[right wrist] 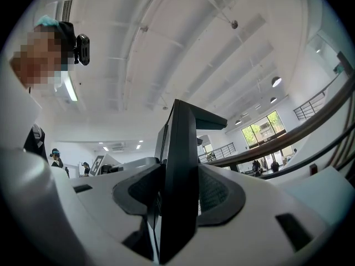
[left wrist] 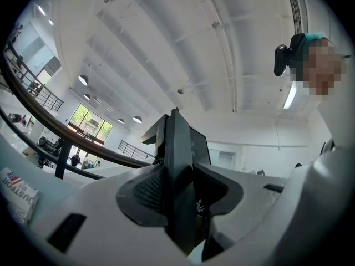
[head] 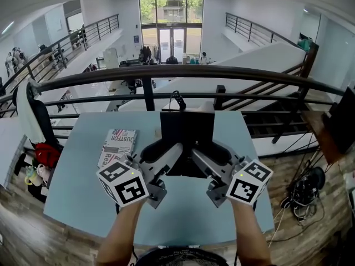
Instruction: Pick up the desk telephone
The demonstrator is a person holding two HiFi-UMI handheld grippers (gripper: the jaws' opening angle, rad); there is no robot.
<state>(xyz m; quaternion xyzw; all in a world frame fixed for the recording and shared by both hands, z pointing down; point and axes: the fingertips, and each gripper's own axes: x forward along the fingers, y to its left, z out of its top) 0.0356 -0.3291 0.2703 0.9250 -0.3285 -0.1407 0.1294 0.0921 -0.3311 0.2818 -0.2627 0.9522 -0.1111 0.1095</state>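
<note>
1. Head view alone shows the blue counter (head: 72,204), with the desk telephone (head: 187,132) held over its middle.
2. From the near edge the left tool (head: 166,160) and right tool (head: 206,162) angle inward, forearms parallel.
3. Both gripper views show pads clamped on the telephone's black edges.

Left claw (head: 169,155): points forward and slants inward toward the other claw; its jaws are clamped on the left side of the desk telephone (head: 187,134).
Left pads (left wrist: 148,190): dark and ribbed, pressed against the two faces of the telephone's edge.
Right claw (head: 201,158): mirrors the left, slanting inward; its jaws are clamped on the telephone's right side.
Right pads (right wrist: 219,195): pressed flat on both faces, with no gap showing.
Marker cubes: one sits at the rear of each claw, left cube (head: 123,183) and right cube (head: 248,182), level with each other.
Left forearm (head: 119,234): bare, reaching forward from the bottom edge.
Right forearm (head: 249,234): bare, roughly parallel to the left.
Claw tips: near each other, not touching.
</note>
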